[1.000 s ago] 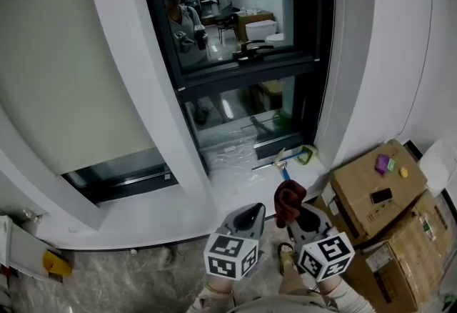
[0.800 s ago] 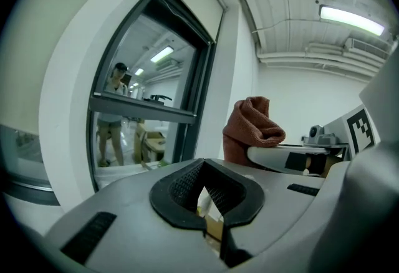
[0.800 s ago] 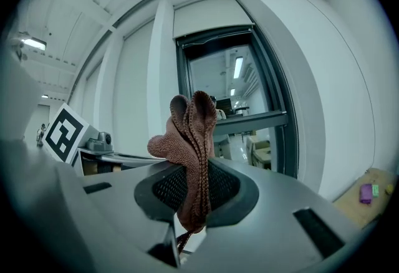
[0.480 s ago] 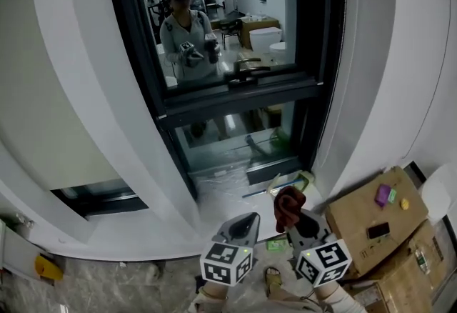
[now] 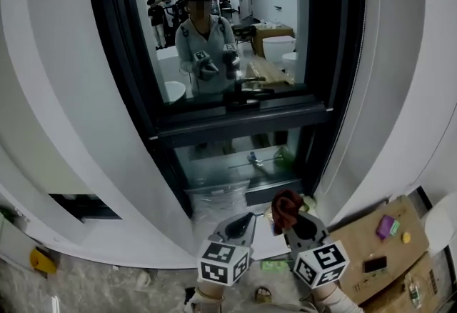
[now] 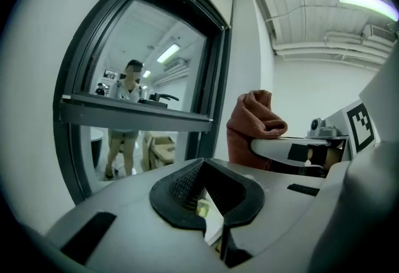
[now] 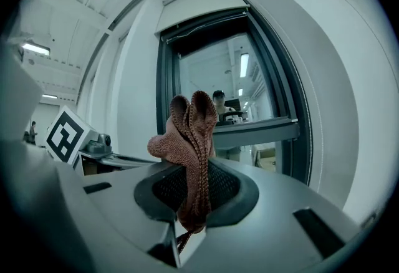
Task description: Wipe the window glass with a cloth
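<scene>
The window glass (image 5: 214,33) sits in a dark frame straight ahead and mirrors a person holding two grippers. A lower pane (image 5: 235,161) lies under the crossbar, which carries a black handle (image 5: 246,93). My right gripper (image 5: 294,222) is low in the head view, shut on a red-brown cloth (image 5: 287,206) that bunches above its jaws. In the right gripper view the cloth (image 7: 190,134) hangs pinched in the gripper (image 7: 193,194), with the glass (image 7: 240,88) beyond. Beside it my left gripper (image 5: 241,227) is shut and holds nothing. From the left gripper (image 6: 202,203) the cloth (image 6: 252,125) shows to the right.
Cardboard boxes (image 5: 368,244) stand at lower right, with a purple item (image 5: 384,226) and a phone (image 5: 373,264) on top. White wall columns flank the window. Clear plastic sheet (image 5: 218,197) lies on the sill below the lower pane. A yellow object (image 5: 39,259) sits far left.
The window and the mirrored person have grown larger and slid down toward the centre of the head view. Both grippers stay low in the view, the cloth still in the right one.
</scene>
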Demonstrator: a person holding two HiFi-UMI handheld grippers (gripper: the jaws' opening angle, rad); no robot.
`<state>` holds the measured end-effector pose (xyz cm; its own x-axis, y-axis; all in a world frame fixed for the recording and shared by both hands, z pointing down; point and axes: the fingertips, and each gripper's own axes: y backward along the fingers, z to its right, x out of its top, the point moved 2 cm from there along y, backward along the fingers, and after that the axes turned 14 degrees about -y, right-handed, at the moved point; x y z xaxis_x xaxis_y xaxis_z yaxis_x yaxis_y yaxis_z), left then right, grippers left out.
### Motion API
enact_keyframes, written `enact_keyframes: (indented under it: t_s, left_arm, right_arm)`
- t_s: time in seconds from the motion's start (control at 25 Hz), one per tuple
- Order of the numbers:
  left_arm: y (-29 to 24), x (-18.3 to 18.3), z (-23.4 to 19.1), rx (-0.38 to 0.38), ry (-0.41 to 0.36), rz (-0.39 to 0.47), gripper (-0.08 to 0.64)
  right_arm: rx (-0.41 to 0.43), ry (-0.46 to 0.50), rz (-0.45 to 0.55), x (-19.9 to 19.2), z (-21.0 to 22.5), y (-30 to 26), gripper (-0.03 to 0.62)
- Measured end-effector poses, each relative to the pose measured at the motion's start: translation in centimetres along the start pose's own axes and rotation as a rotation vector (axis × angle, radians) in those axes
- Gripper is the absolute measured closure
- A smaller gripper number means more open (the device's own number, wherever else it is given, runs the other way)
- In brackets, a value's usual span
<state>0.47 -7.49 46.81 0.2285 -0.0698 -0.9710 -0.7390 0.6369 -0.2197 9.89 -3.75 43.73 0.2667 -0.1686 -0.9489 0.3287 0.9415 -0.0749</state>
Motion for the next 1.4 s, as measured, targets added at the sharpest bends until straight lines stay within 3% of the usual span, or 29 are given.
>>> enact_keyframes:
  t_s: [0.36,0.92,1.4]
  left_arm:
    - [-4.2,2.4,-3.8,0.104,-0.009,0.011,0.555]
    - [-6.0,4.4,-8.3,0.208,0.015,0.001,0.555]
    - [-7.0,7.8,-15.0,0.251,0.002,0.019,0.555]
  right_arm:
    - [0.109,0.066,-0.005,2.8,3.1,-5.4,0.543]
    - [0.194,0.118,-0.028,4.8,3.2,-10.6,0.541]
    - [0.299,0.216,0.049,12.2,0.0,-18.1,0.543]
